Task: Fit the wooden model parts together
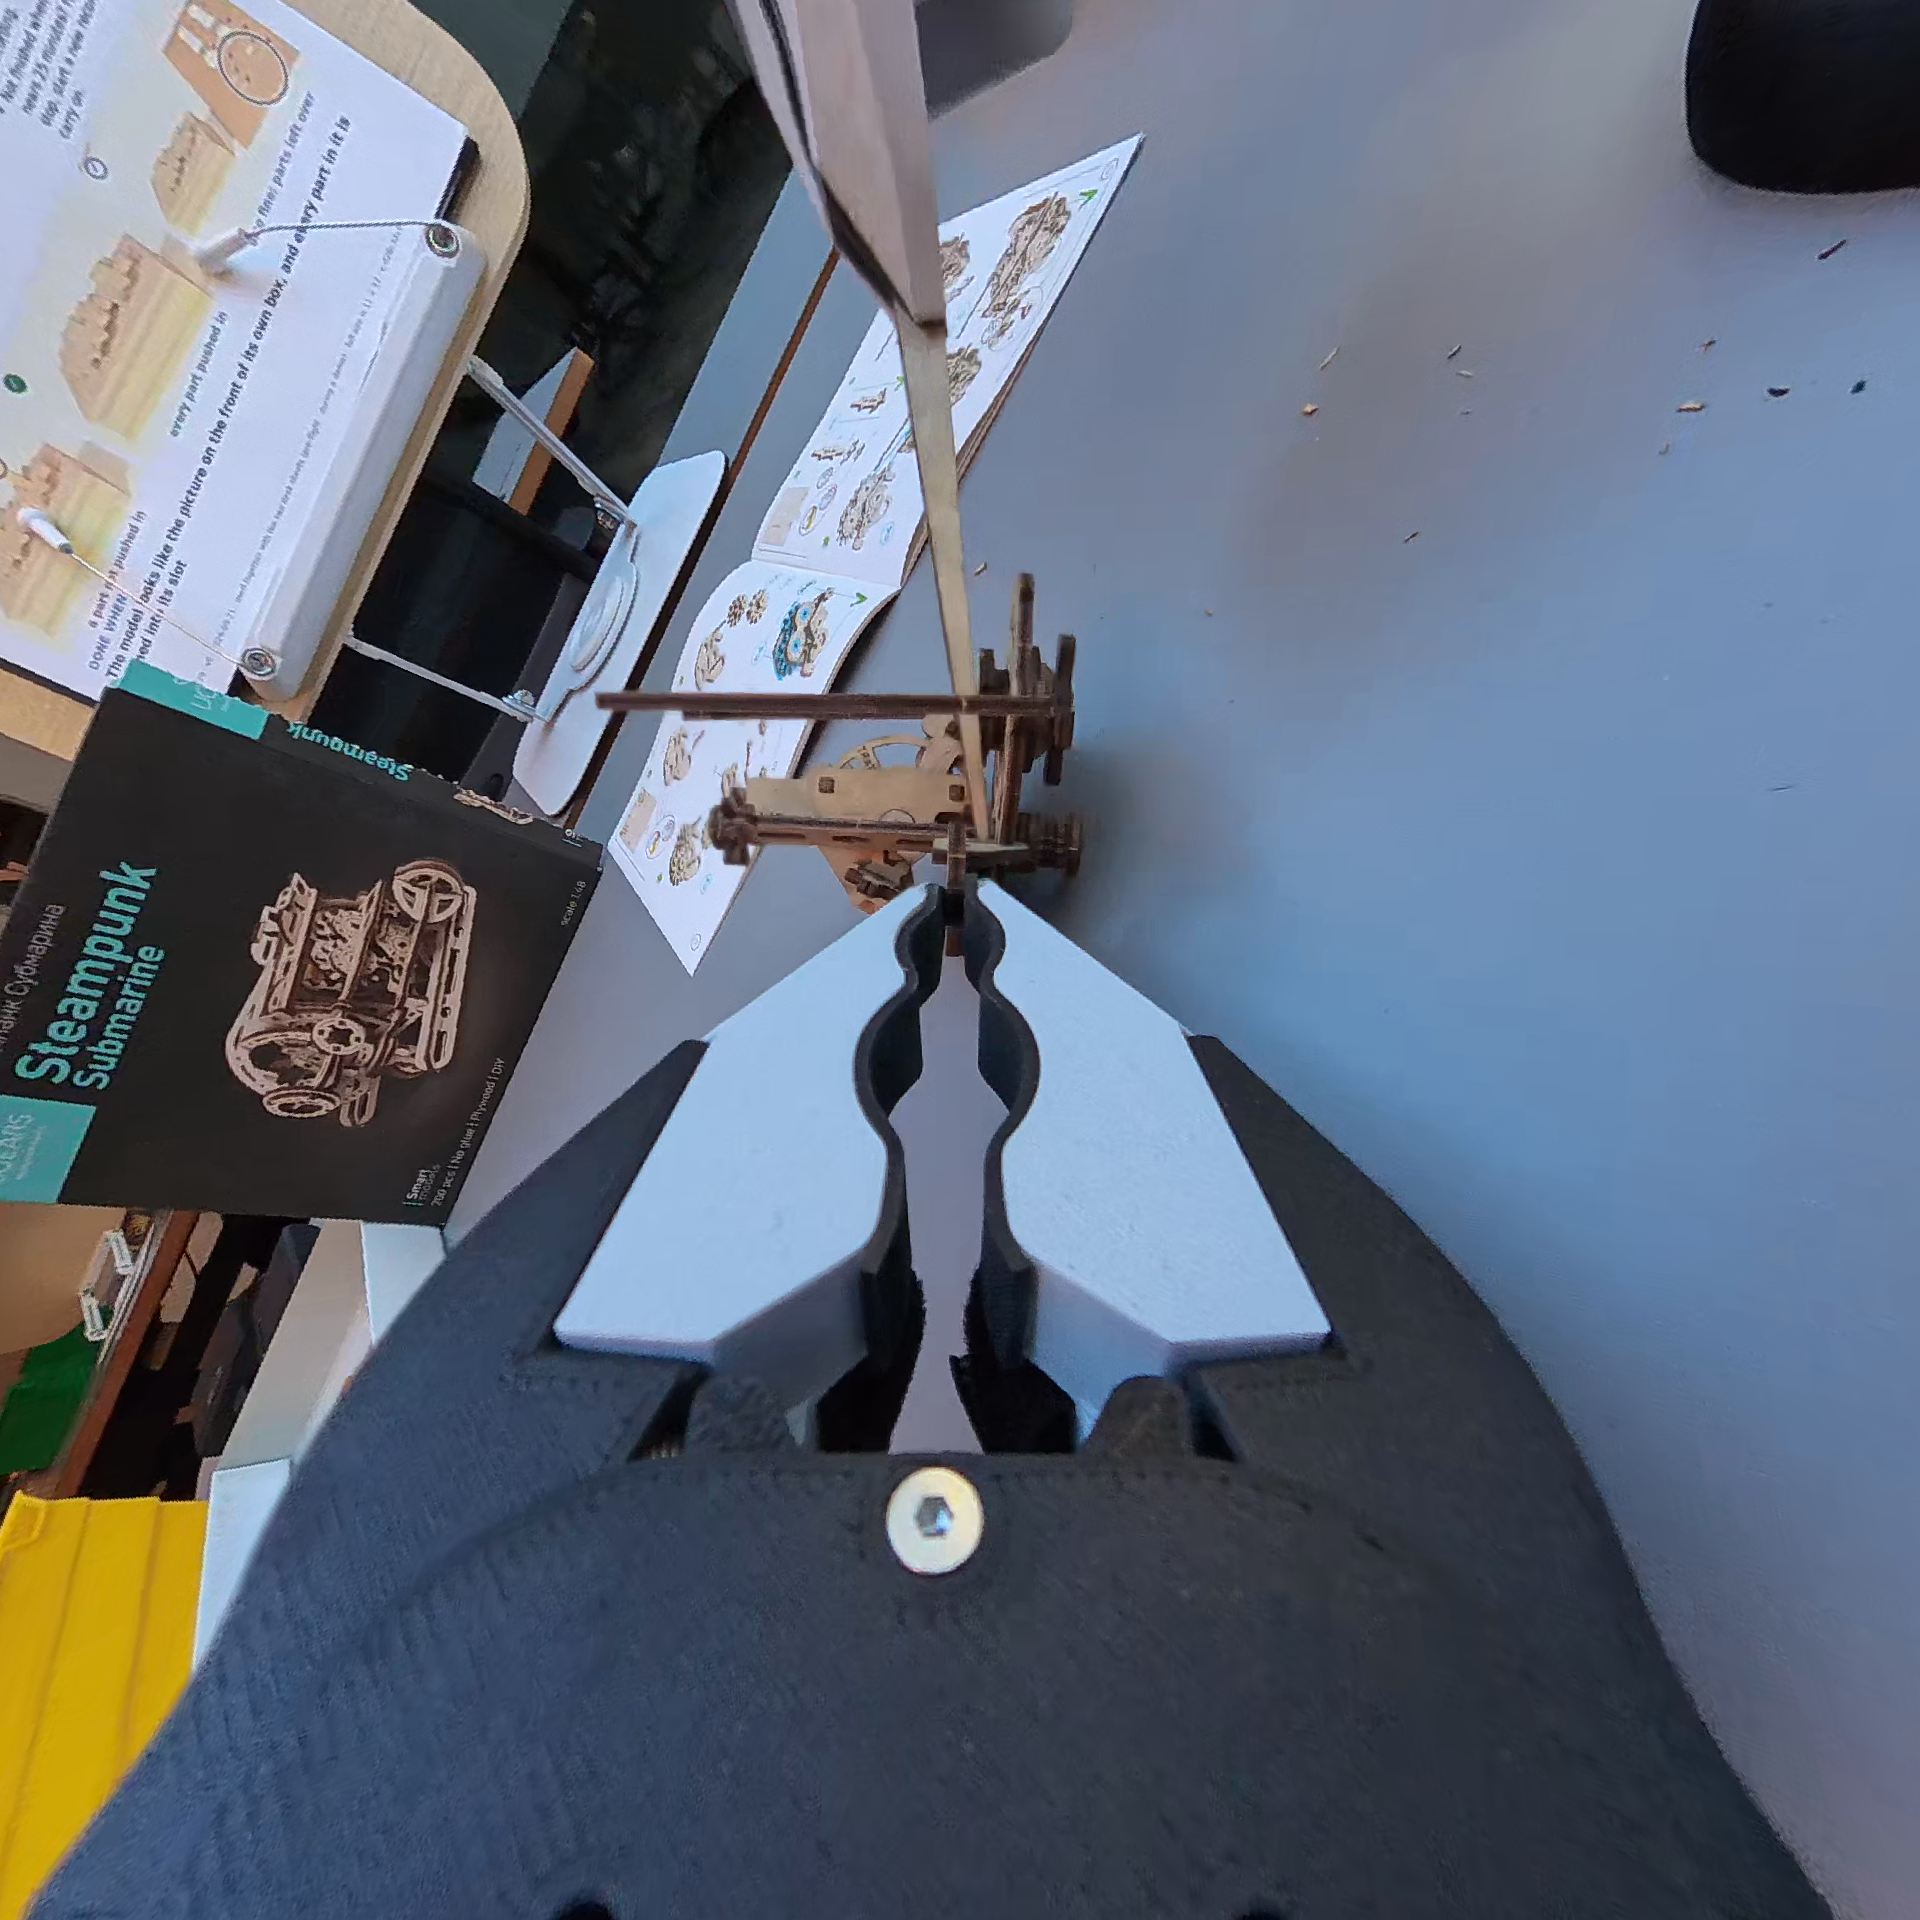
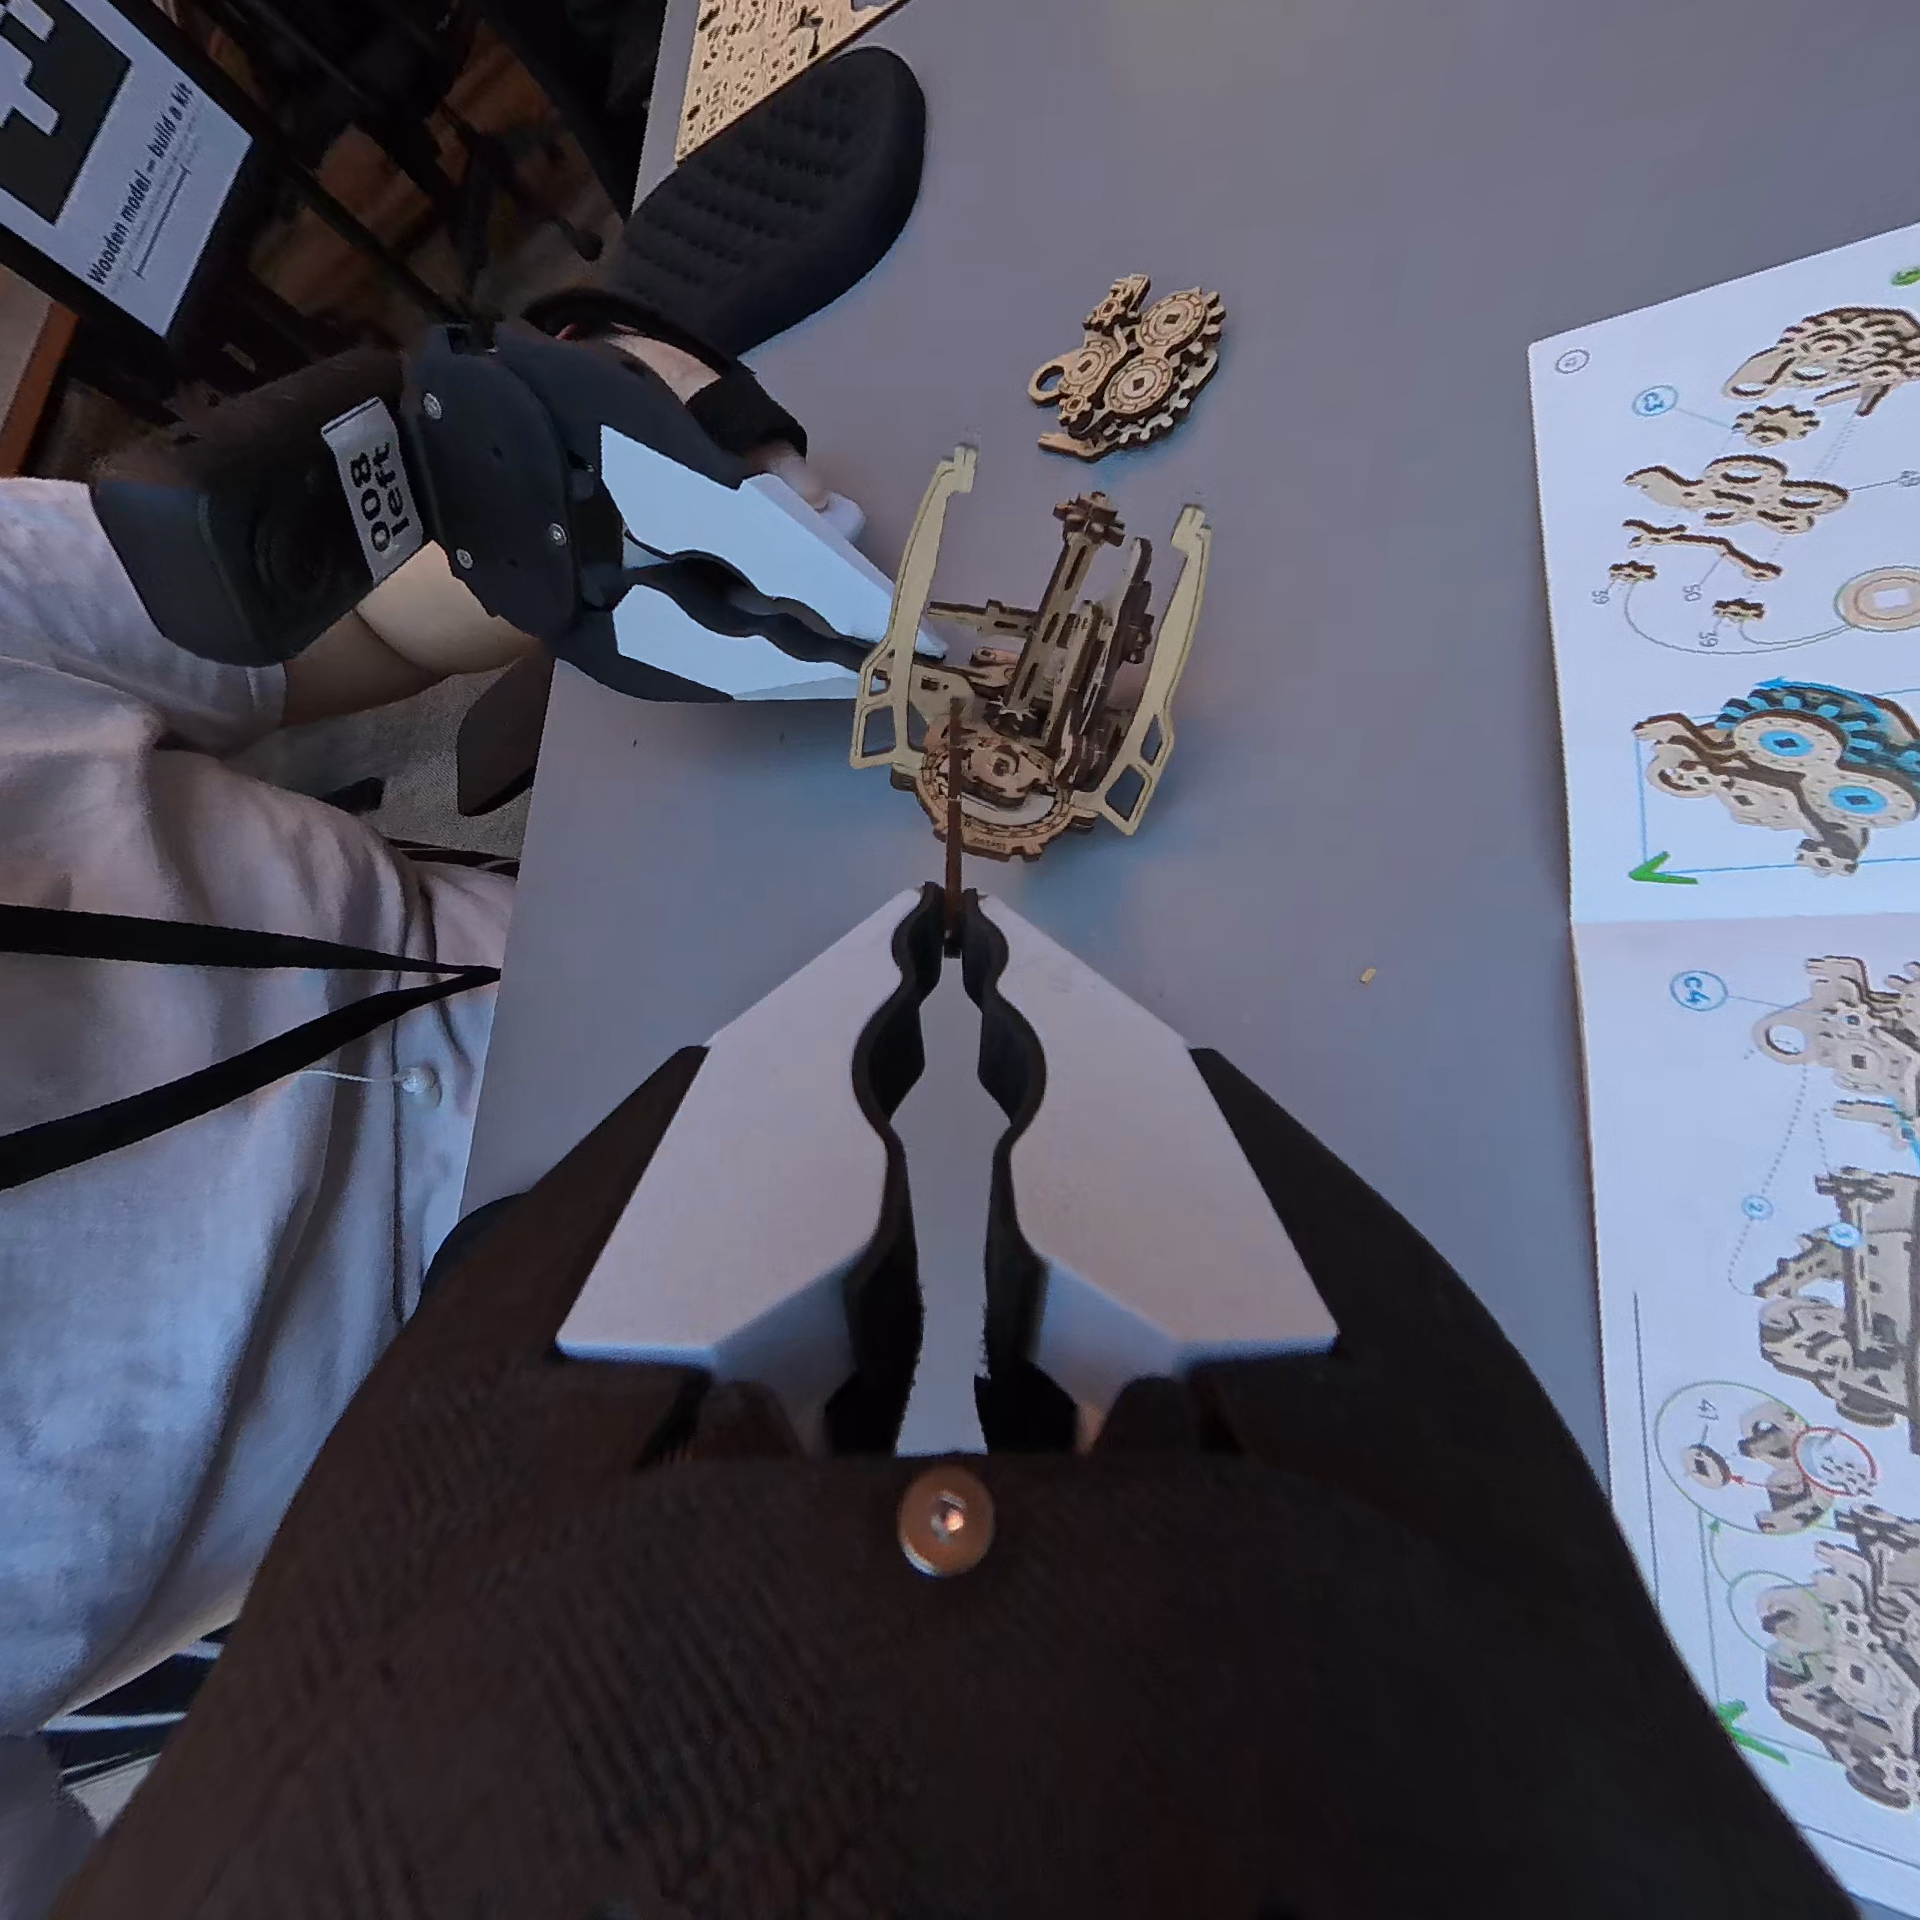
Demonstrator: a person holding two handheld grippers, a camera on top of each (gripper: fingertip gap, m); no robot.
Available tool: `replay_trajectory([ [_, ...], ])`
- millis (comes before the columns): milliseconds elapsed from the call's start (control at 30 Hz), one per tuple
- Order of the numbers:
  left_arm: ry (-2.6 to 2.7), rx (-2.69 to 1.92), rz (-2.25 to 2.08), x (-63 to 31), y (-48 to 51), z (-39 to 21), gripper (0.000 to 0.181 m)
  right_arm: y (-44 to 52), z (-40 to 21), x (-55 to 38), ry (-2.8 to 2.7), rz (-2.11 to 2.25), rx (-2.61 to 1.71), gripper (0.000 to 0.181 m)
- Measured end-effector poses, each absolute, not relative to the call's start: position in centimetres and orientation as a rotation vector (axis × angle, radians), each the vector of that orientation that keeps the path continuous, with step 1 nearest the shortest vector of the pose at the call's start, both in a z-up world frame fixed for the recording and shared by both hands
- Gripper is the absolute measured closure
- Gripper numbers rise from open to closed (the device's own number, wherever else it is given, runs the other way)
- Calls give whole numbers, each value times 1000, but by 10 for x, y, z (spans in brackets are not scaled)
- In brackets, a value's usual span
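Scene: I work at a grey table (image 2: 1351, 156), both grippers meeting at the half-built wooden model (image 2: 1023, 665), which stands mid-table, left of the open manual (image 2: 1714, 727).
Left gripper (image 1: 954, 902): my jaws are nearly closed, pinching a thin edge of the model's frame at the very tips; in the right wrist view this gripper (image 2: 883, 649) comes in from the left, tips against the left frame plate.
Right gripper (image 2: 948, 914): jaws narrow, clamped on the near end of a thin wooden rod (image 2: 951, 800) that points away from me toward the big gear at the model's near side.
Step in hand: as I judge it, threading the rod into the model as an axle while the left side steadies the frame.
How to do it well: I should keep the rod in line with its hole, push straight along its length, and keep side load off it, since so slim a stick would likely snap or bend; the left grip must brace against the push without twisting the thin plate.
Pose: right gripper low and near, aimed far; left gripper level, crossing from the left, roughly square to the rod.
Spare parts: a gear cluster (image 2: 1132, 369) lies far of the model, apart from it.
Unclear: whether the rod's far tip is already seated I cannot tell.
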State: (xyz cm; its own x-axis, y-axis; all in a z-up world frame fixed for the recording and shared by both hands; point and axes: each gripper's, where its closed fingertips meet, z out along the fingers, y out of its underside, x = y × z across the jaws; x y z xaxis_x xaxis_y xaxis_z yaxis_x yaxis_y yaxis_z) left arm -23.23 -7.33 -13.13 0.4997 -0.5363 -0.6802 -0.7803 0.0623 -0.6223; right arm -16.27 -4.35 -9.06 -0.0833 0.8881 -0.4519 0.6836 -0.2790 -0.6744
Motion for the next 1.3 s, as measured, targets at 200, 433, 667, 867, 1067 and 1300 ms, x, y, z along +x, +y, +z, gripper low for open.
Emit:
replay_trajectory([
  [200,1159,-1601,282,-232,-73,-132,180,-44,-91,-162,-1717,1263,-1970,180],
  [433,1156,-1598,276,-231,-74,-132,180,-43,-88,-165,-1658,1274,-1963,180],
  [667,1143,-1609,247,-231,-74,-134,175,-46,-91,-166,-1647,1276,-1959,180],
  [867,1195,-1612,236,-226,-74,-143,160,-51,-100,-162,-1659,1263,-1960,180],
  [1067,1194,-1552,314,-222,-71,-137,161,-52,-100,-162,-1653,1270,-1955,180],
  [1300,1253,-1500,426,-221,-68,-141,164,-56,-103,-166,-1665,1273,-1932,180],
])
